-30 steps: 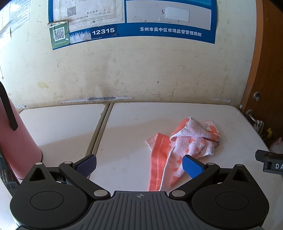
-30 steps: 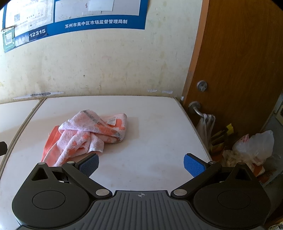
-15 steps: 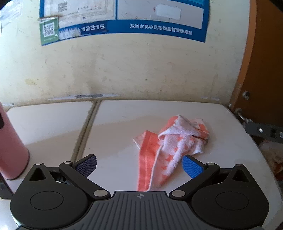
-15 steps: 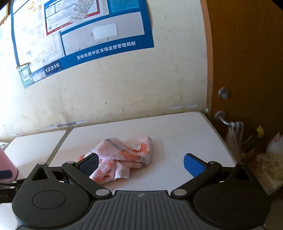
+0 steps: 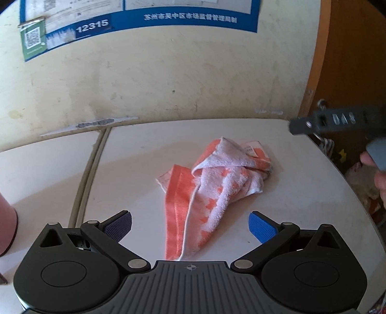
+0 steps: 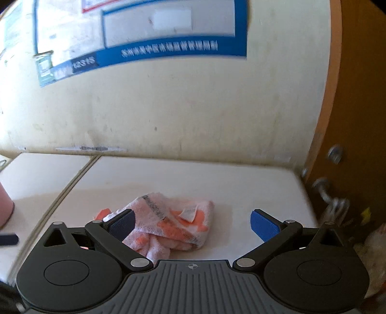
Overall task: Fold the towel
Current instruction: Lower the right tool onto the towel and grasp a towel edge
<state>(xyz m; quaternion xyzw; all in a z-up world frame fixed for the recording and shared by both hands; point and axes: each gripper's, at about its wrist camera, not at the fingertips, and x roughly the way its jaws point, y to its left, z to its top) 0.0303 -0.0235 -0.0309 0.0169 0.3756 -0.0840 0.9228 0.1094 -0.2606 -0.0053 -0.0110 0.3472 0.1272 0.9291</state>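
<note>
A crumpled orange and white towel (image 5: 212, 183) lies on the white table (image 5: 135, 169), one long orange-edged end trailing toward me. My left gripper (image 5: 190, 227) is open and empty, hovering just short of that trailing end. The towel also shows in the right wrist view (image 6: 173, 224), bunched with a small label on top. My right gripper (image 6: 191, 224) is open and empty, its left finger over the towel's near edge. The right gripper's body (image 5: 337, 120) shows at the right edge of the left wrist view, raised above the table.
A pink bottle (image 5: 7, 229) stands at the table's left. A seam (image 5: 89, 174) splits the table top. A wall with a blue poster (image 5: 144, 17) runs behind. A brown door (image 6: 357, 120) with a handle (image 6: 323, 190) stands at the right.
Both grippers moved closer to the towel. The right gripper rose and swung left, its view now blurred. Both stayed open.
</note>
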